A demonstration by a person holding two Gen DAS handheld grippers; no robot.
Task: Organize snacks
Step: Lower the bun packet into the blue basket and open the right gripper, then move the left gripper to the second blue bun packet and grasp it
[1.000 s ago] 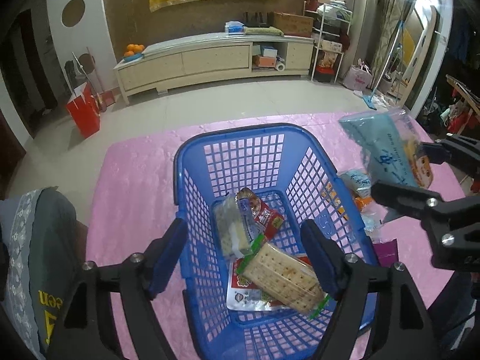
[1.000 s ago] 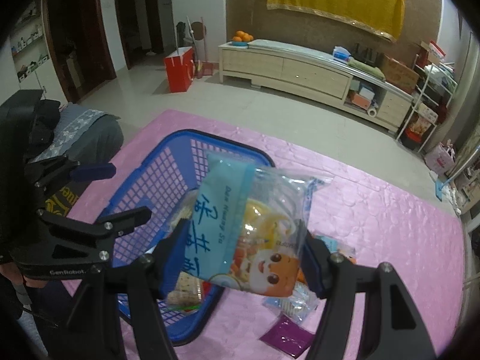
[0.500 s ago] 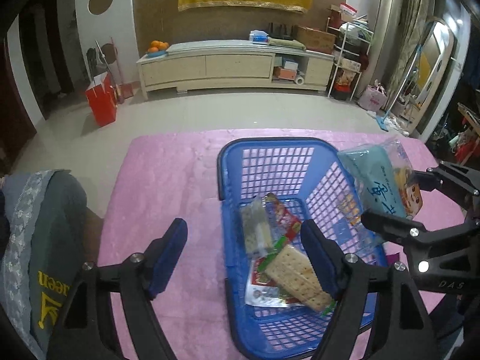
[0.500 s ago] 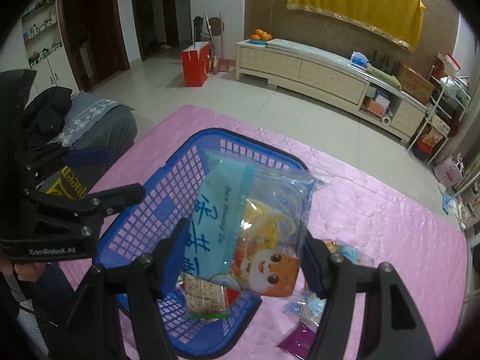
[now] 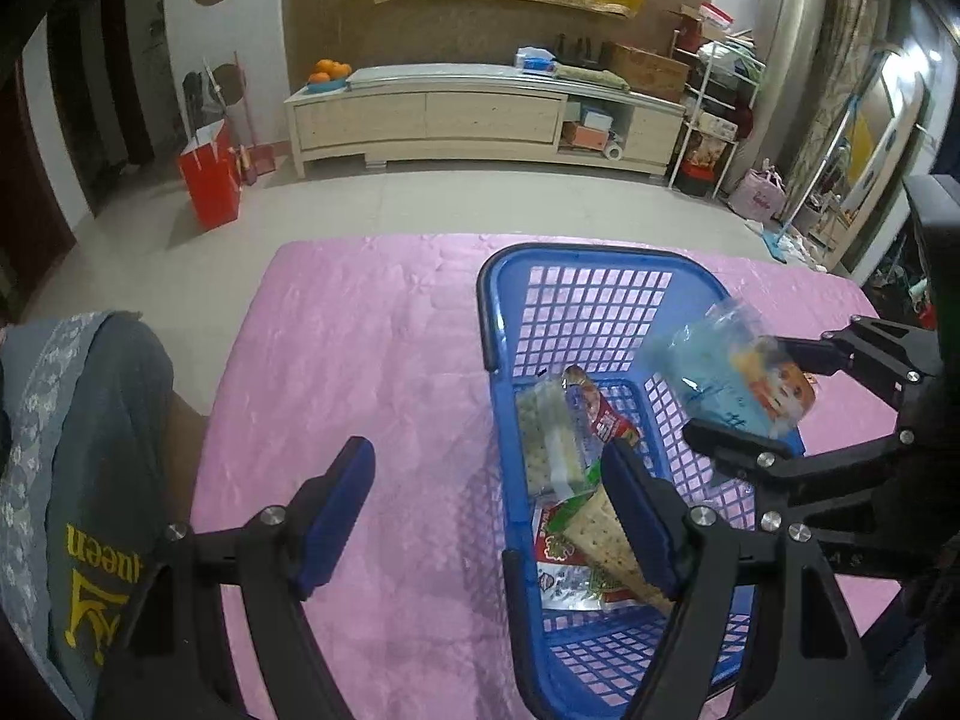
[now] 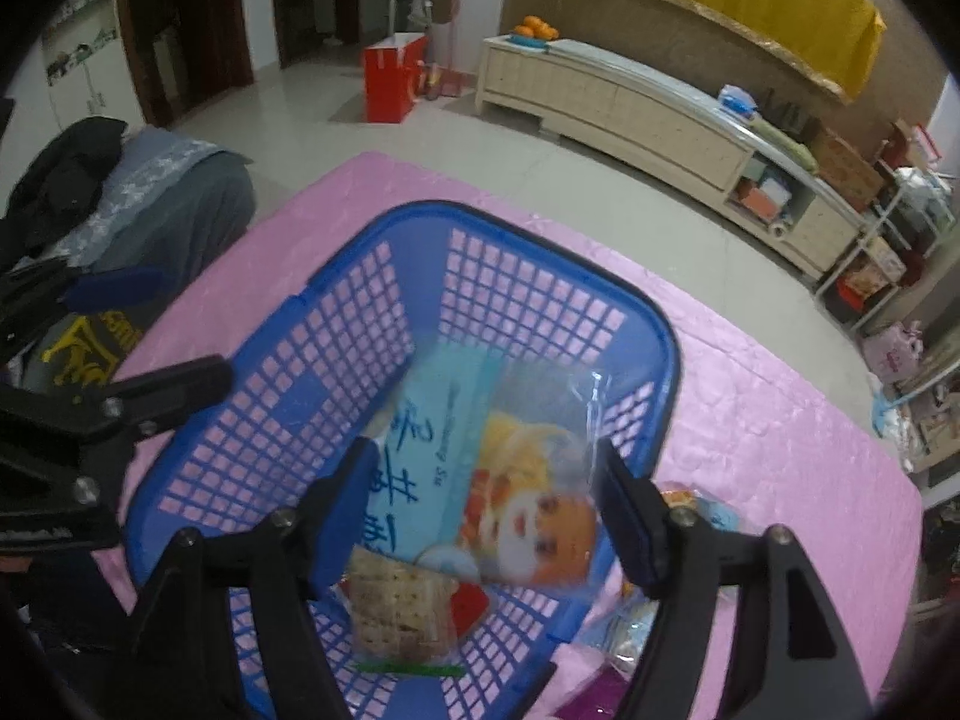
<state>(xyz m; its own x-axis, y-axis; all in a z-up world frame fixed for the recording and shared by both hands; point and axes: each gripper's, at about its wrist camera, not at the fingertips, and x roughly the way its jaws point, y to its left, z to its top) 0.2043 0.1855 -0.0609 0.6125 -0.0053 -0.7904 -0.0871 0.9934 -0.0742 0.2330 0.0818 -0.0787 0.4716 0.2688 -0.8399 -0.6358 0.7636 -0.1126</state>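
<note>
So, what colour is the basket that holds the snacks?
Blue; the basket shows best in the right wrist view.

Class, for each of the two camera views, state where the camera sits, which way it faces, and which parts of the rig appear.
Left wrist: on the open left gripper, facing the pink cloth and blue basket; the right gripper enters at right.
Right wrist: on the right gripper, looking down into the basket; its fingers flank the blue snack bag.
Shared: basket, bag, cracker pack.
</note>
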